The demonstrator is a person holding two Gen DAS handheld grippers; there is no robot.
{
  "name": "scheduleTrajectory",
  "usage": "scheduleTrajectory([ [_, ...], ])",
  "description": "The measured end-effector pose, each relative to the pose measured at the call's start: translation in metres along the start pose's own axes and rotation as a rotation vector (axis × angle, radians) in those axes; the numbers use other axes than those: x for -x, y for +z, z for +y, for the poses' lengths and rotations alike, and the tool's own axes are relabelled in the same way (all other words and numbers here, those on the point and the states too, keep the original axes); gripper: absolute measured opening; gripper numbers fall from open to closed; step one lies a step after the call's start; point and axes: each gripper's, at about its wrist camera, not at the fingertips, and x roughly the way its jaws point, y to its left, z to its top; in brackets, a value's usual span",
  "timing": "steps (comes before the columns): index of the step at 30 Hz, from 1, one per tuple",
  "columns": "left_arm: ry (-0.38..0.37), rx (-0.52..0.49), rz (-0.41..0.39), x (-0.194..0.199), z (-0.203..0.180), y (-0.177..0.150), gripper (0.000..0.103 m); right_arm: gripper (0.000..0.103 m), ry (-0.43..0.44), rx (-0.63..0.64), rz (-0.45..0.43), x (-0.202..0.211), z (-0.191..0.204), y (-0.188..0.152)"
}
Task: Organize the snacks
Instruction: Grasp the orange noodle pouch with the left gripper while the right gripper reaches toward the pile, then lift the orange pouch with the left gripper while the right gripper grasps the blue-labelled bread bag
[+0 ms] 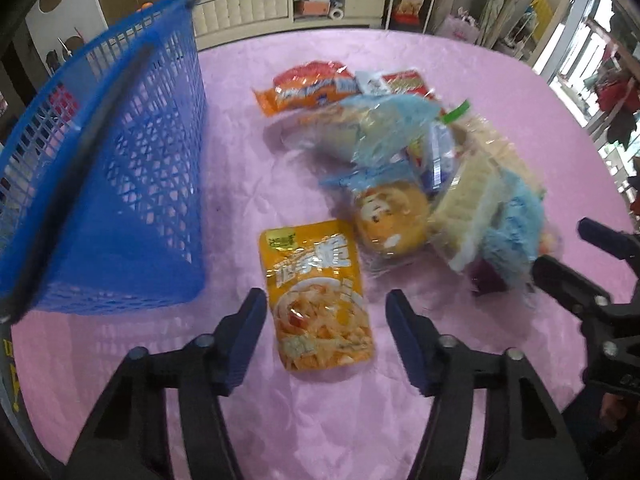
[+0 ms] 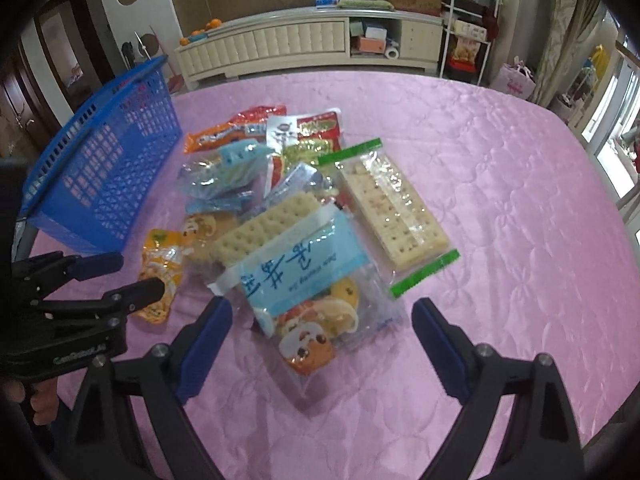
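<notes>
A shiny pink quilted cloth (image 2: 500, 184) covers the table, and a long cream cabinet (image 2: 304, 42) stands by the far wall. A heap of snack packets lies in the middle of the cloth. A flat yellow noodle pouch (image 1: 318, 296) lies nearest, just left of the heap. A clear bag with a pale blue label (image 2: 308, 276) holds round cookies. A clear cracker pack with green ends (image 2: 390, 210) lies to the right. An orange wrapper (image 2: 236, 128) sits at the far side. A tall blue plastic mesh basket (image 1: 120, 184) stands on the left, beside the heap.

The left gripper (image 1: 326, 334) is about half open around the yellow pouch, not touching it. The right gripper (image 2: 322, 338) is wide open around the blue-label bag, holding nothing.
</notes>
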Motion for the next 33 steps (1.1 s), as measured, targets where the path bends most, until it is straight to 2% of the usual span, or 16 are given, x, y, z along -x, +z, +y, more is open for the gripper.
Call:
scheduleTrajectory([
  [5,0.0,-0.001,0.042,-0.019,0.005,-0.001,0.058,0.094,-0.001,-0.003,0.0,-0.003,-0.001,-0.001],
  [10,0.016,0.0,0.044,-0.018,0.005,0.004,0.059,0.094,-0.006,-0.016,0.001,-0.003,-0.006,-0.001],
  [13,0.021,0.015,0.023,-0.021,0.003,0.003,0.046,0.094,-0.009,-0.027,-0.001,-0.002,-0.01,-0.003],
  [15,0.029,0.005,0.018,-0.018,-0.002,-0.001,0.033,0.094,0.001,-0.047,0.002,-0.001,-0.014,-0.004],
  [18,0.024,-0.013,0.016,-0.015,-0.007,-0.006,0.022,0.094,0.017,-0.063,0.005,0.003,-0.018,-0.007],
  [22,0.001,-0.006,0.013,-0.007,-0.007,-0.015,0.021,0.094,0.016,0.003,-0.021,0.015,-0.011,-0.009],
  [27,-0.026,0.004,-0.048,0.024,-0.009,-0.025,0.021,0.094,0.05,0.026,-0.022,0.018,-0.009,-0.004],
  [31,-0.074,-0.004,-0.11,0.047,-0.013,-0.025,0.021,0.094,0.014,0.145,-0.076,0.022,0.0,-0.001],
  [33,-0.105,-0.009,-0.128,0.053,-0.015,-0.025,0.021,0.094,-0.014,0.183,-0.06,0.017,0.002,0.002],
])
